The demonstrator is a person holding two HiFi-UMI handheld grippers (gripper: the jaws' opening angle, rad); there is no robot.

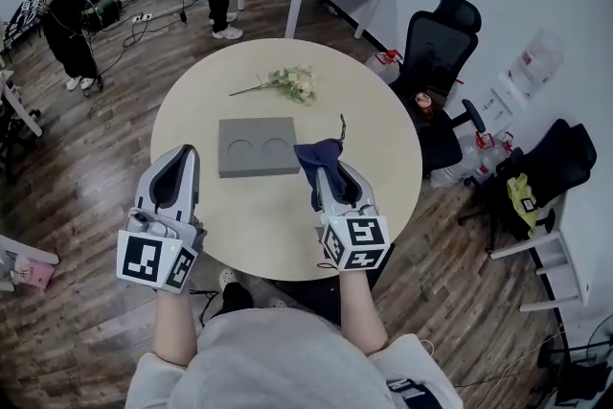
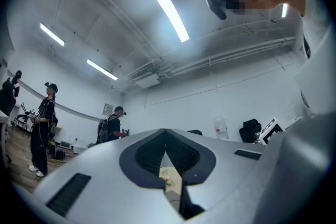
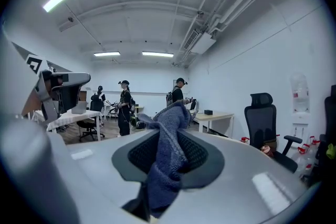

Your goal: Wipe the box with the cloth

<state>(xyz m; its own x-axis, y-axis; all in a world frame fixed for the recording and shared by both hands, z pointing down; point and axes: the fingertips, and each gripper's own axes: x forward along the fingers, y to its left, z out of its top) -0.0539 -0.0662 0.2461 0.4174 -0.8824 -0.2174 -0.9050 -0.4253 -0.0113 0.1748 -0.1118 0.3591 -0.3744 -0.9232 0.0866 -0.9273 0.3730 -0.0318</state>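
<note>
Left tool: lower left of the frame, tip over the near-left edge of the desk. Jaws are pressed together with nothing in them.

Box: flat grey slab at mid-frame, lying on the desk, with two round dents in its top. Looks stiff and probably light, so I'd guess it skids when rubbed. Pinning a left corner with the free tool seems smart.

Flowers: upper middle, beyond the box and not touching it.

Cloth: dark blue and bunched up, just off the box's right edge. It's soft and floppy and is gripped at a fold, so the loose end should drape and drag fine.

Right tool: right of centre, jaws clamped on the cloth, which is wadded between them.
</note>
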